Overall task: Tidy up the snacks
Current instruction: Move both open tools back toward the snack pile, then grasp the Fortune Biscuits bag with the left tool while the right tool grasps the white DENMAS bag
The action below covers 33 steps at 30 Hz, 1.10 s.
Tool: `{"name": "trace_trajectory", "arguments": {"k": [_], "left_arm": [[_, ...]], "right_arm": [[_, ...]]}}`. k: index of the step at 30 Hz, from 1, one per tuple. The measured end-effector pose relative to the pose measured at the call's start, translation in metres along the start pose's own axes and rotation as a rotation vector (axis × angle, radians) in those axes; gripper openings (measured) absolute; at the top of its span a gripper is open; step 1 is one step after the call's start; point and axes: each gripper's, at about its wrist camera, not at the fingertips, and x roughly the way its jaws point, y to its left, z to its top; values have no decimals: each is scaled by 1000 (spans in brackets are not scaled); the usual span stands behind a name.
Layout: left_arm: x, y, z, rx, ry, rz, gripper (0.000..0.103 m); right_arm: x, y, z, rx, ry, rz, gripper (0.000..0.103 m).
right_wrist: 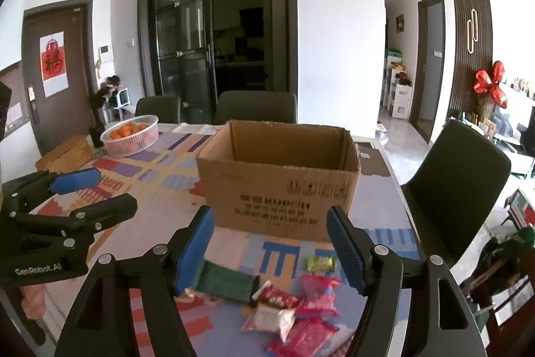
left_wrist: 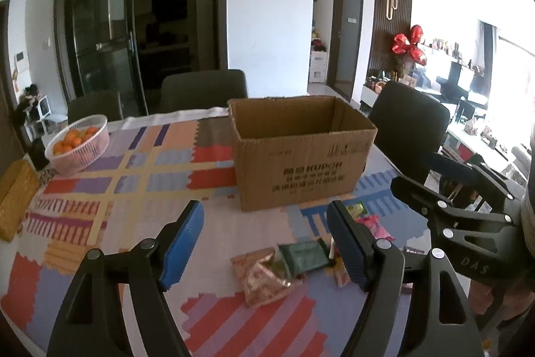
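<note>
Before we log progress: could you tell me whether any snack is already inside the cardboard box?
Cannot tell: the cardboard box hides its own floor from both views.

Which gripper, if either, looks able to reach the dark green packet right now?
Probably both. The dark green packet lies uncovered between the right gripper's open fingers, and the left gripper also faces it with nothing between.
</note>
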Motion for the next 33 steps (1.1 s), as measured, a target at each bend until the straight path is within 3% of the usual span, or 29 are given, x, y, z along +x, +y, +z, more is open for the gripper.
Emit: {"name": "trace_trajectory", "arguments": {"k": [12, 24, 33], "left_arm": [[-1, 4, -42, -24, 58, 24, 77], [42, 15, -73, -61, 175, 31, 77], [74, 24, -82, -95, 226, 12, 77]], "right_arm": [[-4, 10, -44, 26, 63, -8, 73], [24, 10, -79, 33, 179, -41, 73], [43, 14, -91, 0, 201, -98, 73]]}}
